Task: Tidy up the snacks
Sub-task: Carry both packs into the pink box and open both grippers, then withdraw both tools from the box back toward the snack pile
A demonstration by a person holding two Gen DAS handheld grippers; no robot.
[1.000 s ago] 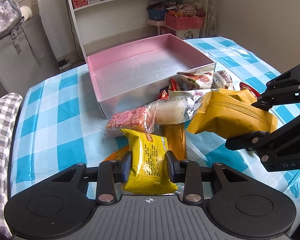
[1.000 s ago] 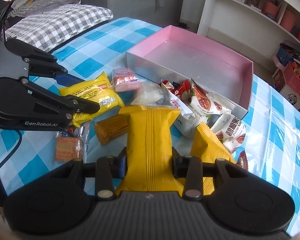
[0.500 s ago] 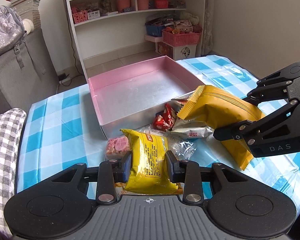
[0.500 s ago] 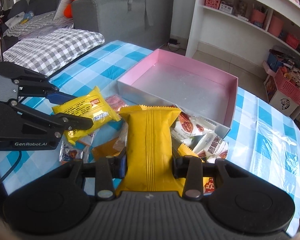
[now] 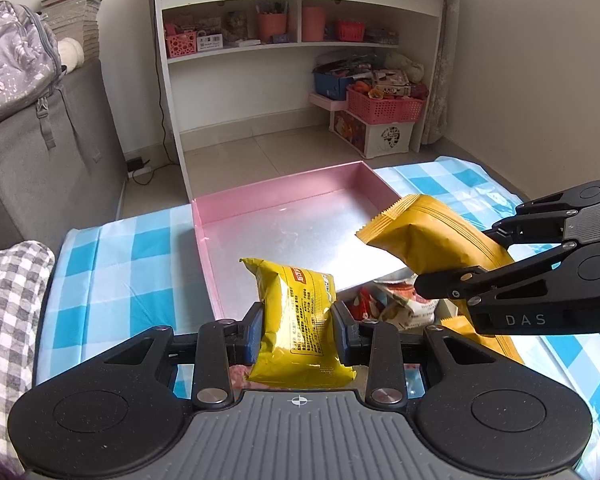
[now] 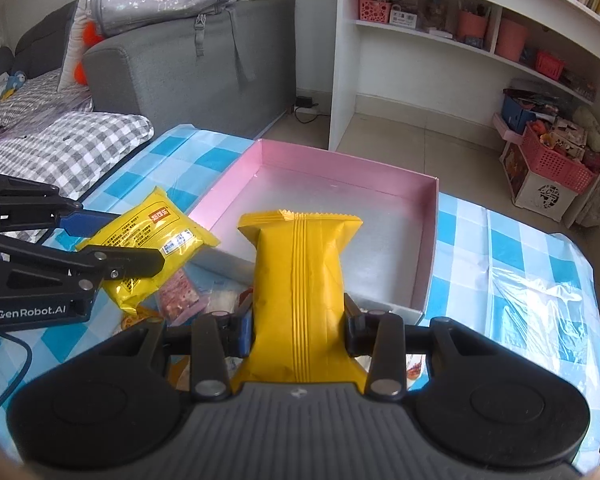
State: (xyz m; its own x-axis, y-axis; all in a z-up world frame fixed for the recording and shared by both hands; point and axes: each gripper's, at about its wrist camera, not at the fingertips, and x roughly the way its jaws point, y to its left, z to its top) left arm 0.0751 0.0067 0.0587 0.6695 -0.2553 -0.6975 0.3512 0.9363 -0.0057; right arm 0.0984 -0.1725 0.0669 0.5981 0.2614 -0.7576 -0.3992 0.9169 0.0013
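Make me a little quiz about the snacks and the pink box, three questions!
1. True or false: the pink box already has snacks in it.
2. What does the left gripper hold? A) bright yellow packet B) red packet C) nothing
3. Fill in: the right gripper is shut on the ___ packet.

Key: 1 false, it is empty. 2 A. 3 orange-yellow.
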